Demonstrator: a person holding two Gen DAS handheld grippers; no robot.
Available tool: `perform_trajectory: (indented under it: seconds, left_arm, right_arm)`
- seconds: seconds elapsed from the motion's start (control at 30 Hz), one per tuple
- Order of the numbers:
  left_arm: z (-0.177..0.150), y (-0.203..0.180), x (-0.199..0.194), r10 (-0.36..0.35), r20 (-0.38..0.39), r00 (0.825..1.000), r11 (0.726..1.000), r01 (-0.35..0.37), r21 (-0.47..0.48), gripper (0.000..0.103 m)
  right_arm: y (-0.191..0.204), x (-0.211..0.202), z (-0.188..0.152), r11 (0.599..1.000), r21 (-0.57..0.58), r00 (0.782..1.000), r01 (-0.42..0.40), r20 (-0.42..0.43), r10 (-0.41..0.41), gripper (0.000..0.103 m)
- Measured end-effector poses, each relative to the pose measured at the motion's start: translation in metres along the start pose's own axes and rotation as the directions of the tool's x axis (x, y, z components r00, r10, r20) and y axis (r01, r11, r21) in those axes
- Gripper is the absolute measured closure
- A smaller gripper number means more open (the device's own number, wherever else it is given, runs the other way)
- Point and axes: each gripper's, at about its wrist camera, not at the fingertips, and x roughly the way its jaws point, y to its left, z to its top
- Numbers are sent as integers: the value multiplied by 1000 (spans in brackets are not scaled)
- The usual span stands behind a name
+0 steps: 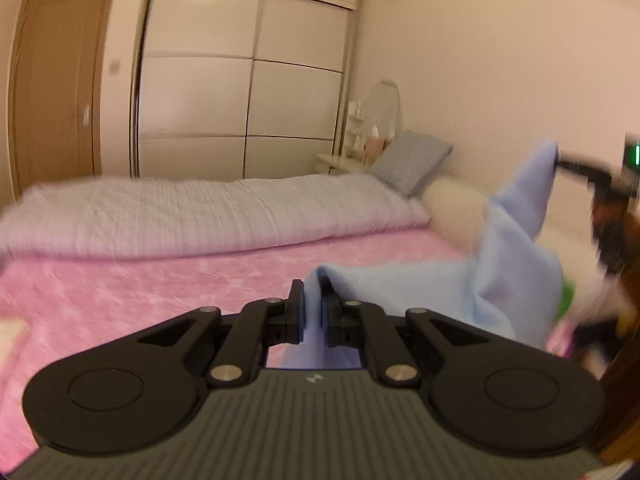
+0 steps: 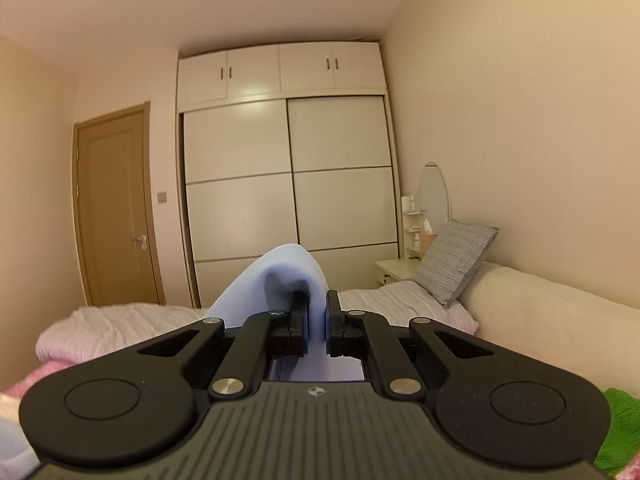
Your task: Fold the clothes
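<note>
Clearly the left claw point(image 1: 313, 312) is clamped on an edge of the blue garment point(image 1: 508, 280), which drapes away to its right above the pink bed point(image 1: 160, 280) toward the right claw point(image 1: 560, 162), itself nipping a far corner. From the right wrist, that claw point(image 2: 318, 320) is closed on a puffed fold of blue cloth. It looks light, limp, unbreakable; edges and corners suit gripping best.
</note>
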Motion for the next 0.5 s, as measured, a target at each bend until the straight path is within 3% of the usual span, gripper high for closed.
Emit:
perform_trajectory:
  seconds: [0.13, 0.2, 0.23, 0.27, 0.3, 0.33, 0.37, 0.47, 0.5]
  left_arm:
    - [15, 46, 74, 9, -107, 994, 980, -30, -197, 97]
    - [14, 83, 132, 13, -221, 975, 941, -87, -328, 94]
    - [11, 100, 159, 33, -281, 959, 913, -143, -382, 92]
    - [8, 118, 185, 50, -341, 939, 881, -202, -427, 90]
    - [3, 132, 204, 88, -378, 921, 869, -256, -423, 88]
    - [-1, 146, 224, 124, -414, 902, 855, -309, -417, 86]
    - [-5, 158, 235, 146, -428, 892, 844, -337, -416, 79]
    - [-16, 178, 248, 160, -465, 871, 828, -375, -417, 75]
    - [-23, 178, 250, 164, -485, 859, 835, -383, -395, 75]
  right_arm:
    - [12, 69, -5, 998, 3, 991, 65, -121, -64, 96]
    - [8, 129, -17, 993, 6, 956, 115, -271, -110, 92]
    - [5, 164, -26, 991, -6, 916, 135, -380, -128, 85]
    - [3, 198, -39, 987, -16, 865, 162, -479, -149, 79]
    - [1, 231, -53, 981, -25, 806, 191, -567, -171, 72]
    - [1, 260, -68, 980, -42, 754, 195, -633, -177, 58]
    - [3, 281, -82, 981, -63, 719, 181, -672, -176, 41]
    - [17, 321, -122, 982, -141, 673, 126, -715, -189, 32]
    - [20, 330, -137, 984, -139, 655, 108, -735, -175, 31]
